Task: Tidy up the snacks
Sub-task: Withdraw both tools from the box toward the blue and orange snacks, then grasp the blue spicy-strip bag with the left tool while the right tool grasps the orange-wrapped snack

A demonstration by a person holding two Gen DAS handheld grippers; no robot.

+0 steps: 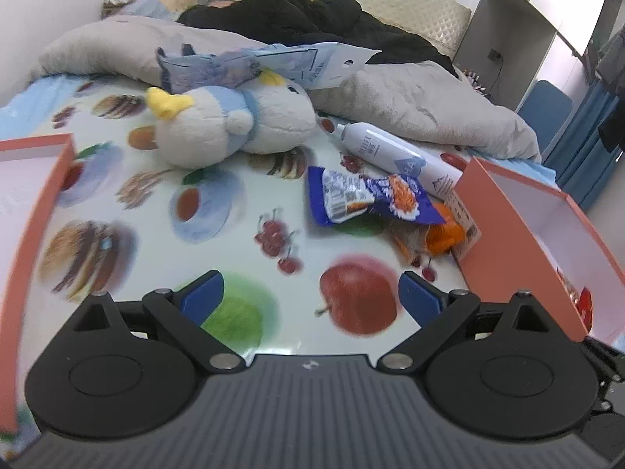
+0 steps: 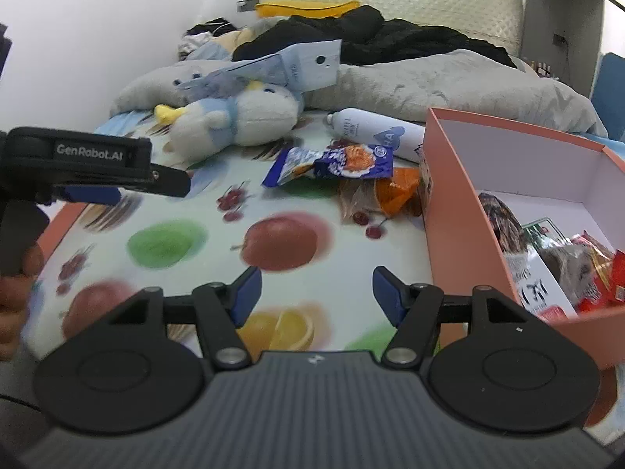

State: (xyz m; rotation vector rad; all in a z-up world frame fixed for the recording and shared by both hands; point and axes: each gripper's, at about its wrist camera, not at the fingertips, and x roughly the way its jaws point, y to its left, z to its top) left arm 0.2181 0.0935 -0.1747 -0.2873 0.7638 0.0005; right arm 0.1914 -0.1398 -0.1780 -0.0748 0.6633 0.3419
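A blue snack packet (image 1: 371, 199) (image 2: 336, 164) lies on the fruit-print sheet, partly on top of an orange packet (image 1: 441, 234) (image 2: 394, 191) that rests against the pink box (image 1: 508, 203) (image 2: 457, 195). The box holds several snack packs (image 2: 566, 269). My left gripper (image 1: 311, 299) is open and empty, short of the packets and to their left. My right gripper (image 2: 316, 297) is open over the sheet with nothing between its fingers. In the right wrist view the left gripper (image 2: 172, 183) shows side-on at the left, held by a hand (image 2: 15, 273).
A white spray bottle (image 1: 394, 152) (image 2: 375, 133) lies behind the packets. A blue-and-white plush toy (image 1: 234, 125) (image 2: 238, 117) lies further left under a paper bag (image 1: 273, 62). A second pink box wall (image 1: 35, 203) stands at the left. Grey blanket (image 1: 410, 93) and dark clothes behind.
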